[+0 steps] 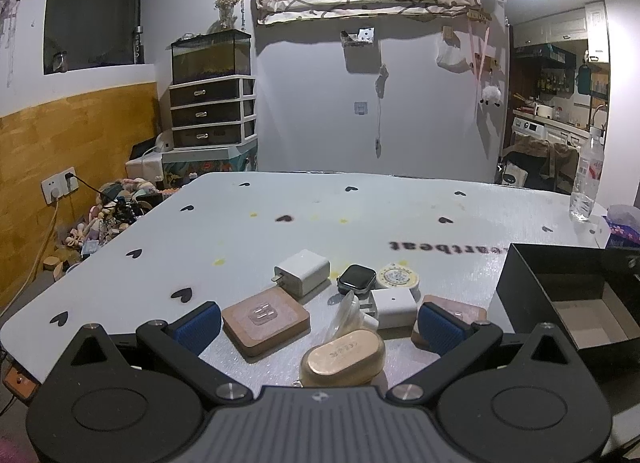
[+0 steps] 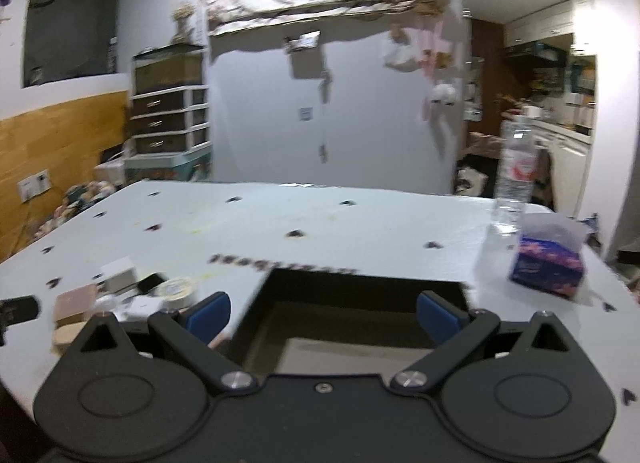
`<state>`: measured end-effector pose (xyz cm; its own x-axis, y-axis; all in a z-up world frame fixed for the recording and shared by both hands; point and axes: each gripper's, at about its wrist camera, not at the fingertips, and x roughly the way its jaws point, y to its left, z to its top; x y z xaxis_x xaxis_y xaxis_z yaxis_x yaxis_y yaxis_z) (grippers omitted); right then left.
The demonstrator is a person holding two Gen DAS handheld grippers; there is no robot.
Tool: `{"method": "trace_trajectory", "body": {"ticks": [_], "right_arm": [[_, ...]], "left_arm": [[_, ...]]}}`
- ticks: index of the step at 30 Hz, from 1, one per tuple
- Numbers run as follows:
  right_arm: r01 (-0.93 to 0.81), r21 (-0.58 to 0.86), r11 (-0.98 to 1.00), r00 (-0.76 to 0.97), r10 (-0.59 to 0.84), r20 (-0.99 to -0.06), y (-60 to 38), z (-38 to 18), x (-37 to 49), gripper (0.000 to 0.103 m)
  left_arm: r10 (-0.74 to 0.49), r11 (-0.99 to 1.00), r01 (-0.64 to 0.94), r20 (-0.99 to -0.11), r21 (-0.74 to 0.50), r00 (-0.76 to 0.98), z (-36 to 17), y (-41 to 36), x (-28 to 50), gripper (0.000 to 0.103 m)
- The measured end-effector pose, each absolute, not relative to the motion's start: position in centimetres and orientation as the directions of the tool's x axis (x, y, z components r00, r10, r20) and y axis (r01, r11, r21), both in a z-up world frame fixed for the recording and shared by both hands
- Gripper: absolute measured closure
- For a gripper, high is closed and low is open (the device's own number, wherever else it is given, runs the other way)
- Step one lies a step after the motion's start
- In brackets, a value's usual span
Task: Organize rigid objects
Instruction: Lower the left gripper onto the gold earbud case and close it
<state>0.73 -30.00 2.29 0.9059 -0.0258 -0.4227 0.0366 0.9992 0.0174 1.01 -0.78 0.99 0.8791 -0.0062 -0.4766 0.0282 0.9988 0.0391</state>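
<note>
My left gripper (image 1: 320,329) is open and empty, low over a cluster of small objects: a gold oval case (image 1: 342,359) between its fingers, a brown square pad (image 1: 266,325), a second brown pad (image 1: 456,313) behind the right finger, two white chargers (image 1: 303,271) (image 1: 394,306), a smartwatch (image 1: 356,278) and a round tape roll (image 1: 398,277). An open black box (image 1: 568,295) stands to the right. My right gripper (image 2: 323,317) is open and empty just above that black box (image 2: 352,319). The cluster (image 2: 120,295) shows blurred at its left.
The white table (image 1: 320,215) has black heart prints. A clear water bottle (image 2: 516,167) and a blue tissue pack (image 2: 546,263) stand at the right side. Drawers, a tank and clutter lie beyond the table's left edge.
</note>
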Motion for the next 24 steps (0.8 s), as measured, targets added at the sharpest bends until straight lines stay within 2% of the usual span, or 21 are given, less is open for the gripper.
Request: {"method": "trace_trajectory", "body": {"ticks": [8, 14, 19, 22, 24], "right_arm": [[0.234, -0.021, 0.972, 0.891, -0.223, -0.395, -35.8, 1.5, 0.0, 0.001], [0.248, -0.008, 0.969, 0.858, -0.223, -0.463, -38.6, -0.1, -0.1, 0.002], [0.23, -0.027, 0.973, 0.802, -0.205, -0.562, -38.6, -2.1, 0.9, 0.003], [0.222, -0.036, 0.974, 0.789, -0.201, -0.58, -38.2, -2.8, 0.6, 0.009], [0.214, -0.022, 0.977, 0.784, -0.185, -0.593, -38.1, -3.2, 0.5, 0.027]], "left_arm": [[-0.006, 0.999, 0.022, -0.491, 0.026, 0.871, 0.1, -0.9, 2.3, 0.0], [-0.001, 0.999, 0.018, -0.515, 0.029, 0.857, -1.6, -1.0, 3.0, 0.0], [-0.043, 0.999, 0.039, -0.528, -0.018, 0.848, -2.7, -0.5, 3.2, 0.0], [-0.054, 0.998, 0.069, -0.55, 0.006, 0.834, -3.5, -0.7, 3.5, 0.0], [-0.044, 0.995, 0.084, -0.553, 0.046, 0.832, -4.0, -1.0, 3.7, 0.0]]}}
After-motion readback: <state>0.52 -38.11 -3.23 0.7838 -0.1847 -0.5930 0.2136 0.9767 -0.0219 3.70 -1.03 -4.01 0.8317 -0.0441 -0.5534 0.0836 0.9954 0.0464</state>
